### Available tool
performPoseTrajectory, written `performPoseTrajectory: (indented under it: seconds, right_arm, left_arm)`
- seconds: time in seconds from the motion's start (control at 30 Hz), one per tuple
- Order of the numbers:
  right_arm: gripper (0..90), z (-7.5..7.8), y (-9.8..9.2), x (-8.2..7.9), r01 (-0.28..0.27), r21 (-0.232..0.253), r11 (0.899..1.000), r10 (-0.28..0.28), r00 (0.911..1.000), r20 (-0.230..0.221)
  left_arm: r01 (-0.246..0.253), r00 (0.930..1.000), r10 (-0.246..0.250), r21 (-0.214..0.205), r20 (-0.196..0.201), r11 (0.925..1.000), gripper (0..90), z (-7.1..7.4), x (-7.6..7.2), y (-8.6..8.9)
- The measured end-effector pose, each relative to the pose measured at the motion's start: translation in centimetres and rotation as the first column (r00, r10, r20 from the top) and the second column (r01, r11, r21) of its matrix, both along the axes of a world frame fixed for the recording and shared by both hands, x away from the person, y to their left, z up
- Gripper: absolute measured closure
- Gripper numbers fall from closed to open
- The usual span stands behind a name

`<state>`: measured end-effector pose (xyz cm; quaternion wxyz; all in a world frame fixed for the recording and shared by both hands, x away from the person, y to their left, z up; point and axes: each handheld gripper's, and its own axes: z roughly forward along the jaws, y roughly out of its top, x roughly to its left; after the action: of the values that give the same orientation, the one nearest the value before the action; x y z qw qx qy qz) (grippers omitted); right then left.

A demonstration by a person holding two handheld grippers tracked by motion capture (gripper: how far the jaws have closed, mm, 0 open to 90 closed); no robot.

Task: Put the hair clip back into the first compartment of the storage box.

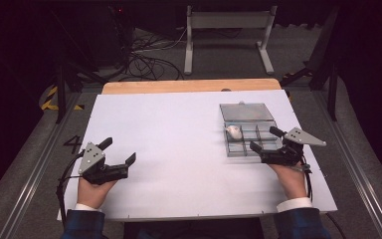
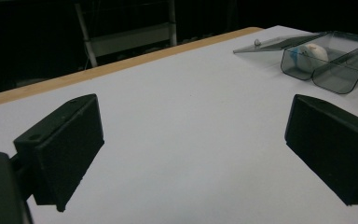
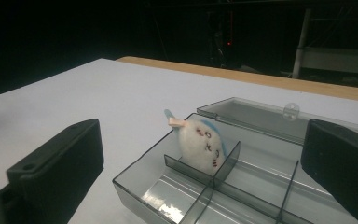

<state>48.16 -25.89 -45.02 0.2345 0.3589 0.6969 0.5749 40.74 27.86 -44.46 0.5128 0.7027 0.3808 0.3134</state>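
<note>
A clear grey compartment box point(image 1: 261, 144) lies on the right of the white table, its lid point(image 1: 246, 112) laid open flat behind it. A small white plush toy point(image 1: 234, 132) with blue and pink marks sits in the box's far left compartment; the right gripper view shows the toy point(image 3: 203, 144) leaning on a divider. My right gripper point(image 1: 264, 139) hovers open at the box's near right part, jaws wide, nothing between them. My left gripper point(image 1: 118, 151) rests open at the table's left, far from the box point(image 2: 328, 63).
The white board point(image 1: 179, 149) lies on a wooden table whose far edge point(image 1: 189, 85) shows. Beyond it stand a white metal frame point(image 1: 226, 35) and loose cables point(image 1: 144, 62) on the floor. Dark stands flank both sides.
</note>
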Motion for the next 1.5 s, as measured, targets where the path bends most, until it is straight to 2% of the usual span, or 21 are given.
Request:
performPoseTrajectory:
  seconds: [0.43, 0.53, 0.97, 1.5]
  right_arm:
    - [0.3, -0.9, -1.6, -0.8, 0.032, -0.007, 0.999, -0.032, 0.9994, -0.01]
    - [0.5, -1.0, -1.9, -0.8, 0.018, 0.016, 1.0, -0.017, 0.9997, -0.017]
    - [0.5, -0.9, -2.9, -1.6, 0.011, 0.007, 1.0, -0.011, 0.9999, -0.005]
    - [0.8, -1.1, -3.5, -1.3, 0.031, 0.0, 1.0, -0.031, 0.9993, -0.022]
  left_arm:
    - [-0.005, 1.0, 0.005, 0.003, 0.006, 1.0, 4.9, 0.1, -0.1, 0.1]
    - [-0.006, 1.0, 0.006, 0.002, 0.005, 1.0, 4.9, 0.0, -0.2, 0.2]
    - [-0.005, 1.0, 0.005, 0.002, -0.005, 1.0, 4.9, -0.1, -0.2, 0.1]
    - [-0.01, 0.9999, 0.01, 0.009, 0.0, 0.9999, 4.9, -0.2, -0.3, 0.4]
